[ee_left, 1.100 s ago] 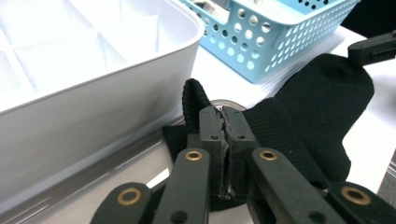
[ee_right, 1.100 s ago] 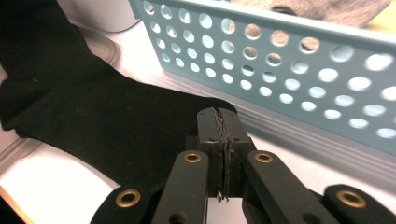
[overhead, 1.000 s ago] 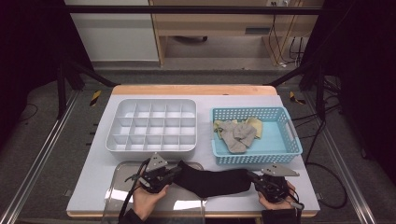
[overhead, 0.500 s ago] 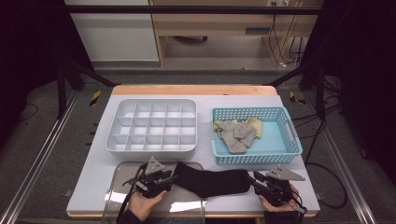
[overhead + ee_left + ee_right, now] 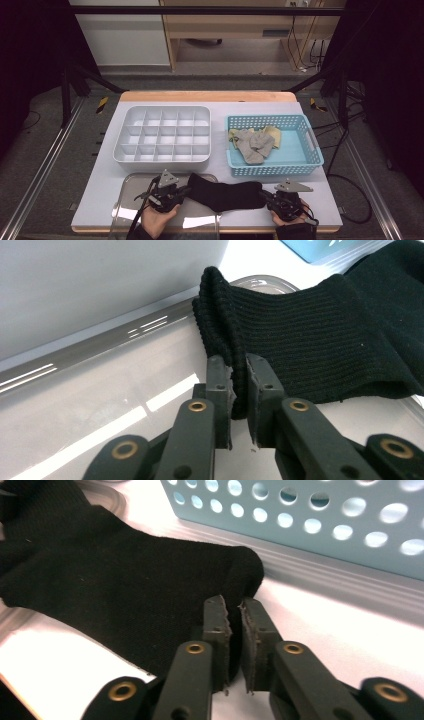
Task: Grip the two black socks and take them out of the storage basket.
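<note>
Grippers are working one black sock (image 5: 227,192), and we are going left to right. We are pinching its ribbed cuff with the left gripper (image 5: 239,382), whose jaws have just been closing onto the fabric over the clear tray (image 5: 131,181). We are stretching the sock flat along the near edge of the table (image 5: 100,195), in front of the white compartment box (image 5: 162,137) and blue basket (image 5: 275,150). We are clamping its toe end with the right gripper (image 5: 234,614), jaws just closed on cloth.

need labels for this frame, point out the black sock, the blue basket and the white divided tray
black sock (image 5: 227,192), high view, middle of its body
blue basket (image 5: 274,170), high view, near perforated wall
white divided tray (image 5: 160,158), high view, near rim
</note>
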The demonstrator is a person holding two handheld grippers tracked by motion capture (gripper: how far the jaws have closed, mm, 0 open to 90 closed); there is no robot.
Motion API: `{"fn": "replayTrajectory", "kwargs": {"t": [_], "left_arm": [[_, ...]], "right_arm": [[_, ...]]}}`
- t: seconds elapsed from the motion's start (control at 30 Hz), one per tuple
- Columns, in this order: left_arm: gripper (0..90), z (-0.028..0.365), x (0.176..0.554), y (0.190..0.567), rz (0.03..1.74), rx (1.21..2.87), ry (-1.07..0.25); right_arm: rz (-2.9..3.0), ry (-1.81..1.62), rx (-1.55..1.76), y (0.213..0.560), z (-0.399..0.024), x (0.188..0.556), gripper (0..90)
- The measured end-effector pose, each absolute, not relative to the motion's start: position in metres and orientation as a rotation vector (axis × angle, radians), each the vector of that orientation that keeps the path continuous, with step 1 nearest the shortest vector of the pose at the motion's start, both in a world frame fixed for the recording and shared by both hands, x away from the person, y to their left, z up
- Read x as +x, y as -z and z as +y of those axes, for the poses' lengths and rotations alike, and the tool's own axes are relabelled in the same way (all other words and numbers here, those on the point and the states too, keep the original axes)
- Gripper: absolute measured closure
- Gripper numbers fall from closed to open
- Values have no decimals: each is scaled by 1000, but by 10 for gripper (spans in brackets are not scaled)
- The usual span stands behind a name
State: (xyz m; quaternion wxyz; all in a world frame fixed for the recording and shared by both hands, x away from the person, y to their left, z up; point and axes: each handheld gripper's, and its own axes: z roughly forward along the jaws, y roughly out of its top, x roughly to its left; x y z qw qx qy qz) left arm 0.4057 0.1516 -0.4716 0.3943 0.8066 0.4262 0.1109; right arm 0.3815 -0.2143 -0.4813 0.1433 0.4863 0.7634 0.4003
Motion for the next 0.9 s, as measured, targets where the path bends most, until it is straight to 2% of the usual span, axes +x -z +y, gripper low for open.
{"fn": "replayTrajectory", "kwargs": {"t": [0.2, 0.43, 0.53, 0.7, 0.8, 0.9], "left_arm": [[825, 158, 397, 460, 1046, 2045, -249], [821, 158, 392, 465, 1053, 2071, -274], [794, 160, 391, 464, 1048, 2062, -282], [665, 163, 391, 456, 1030, 2041, -331], [643, 163, 390, 449, 1008, 2032, -355], [659, 157, 388, 435, 952, 2016, -387]], "right_arm": [[2163, -1158, 1392, 474, -222, 390, 835], [2165, -1062, 1346, 480, -212, 398, 701], [2103, -1131, 1363, 473, -223, 394, 660], [2051, -1197, 1365, 466, -235, 386, 658], [2040, -1216, 1361, 465, -237, 385, 663], [2055, -1224, 1337, 465, -235, 384, 649]]}}
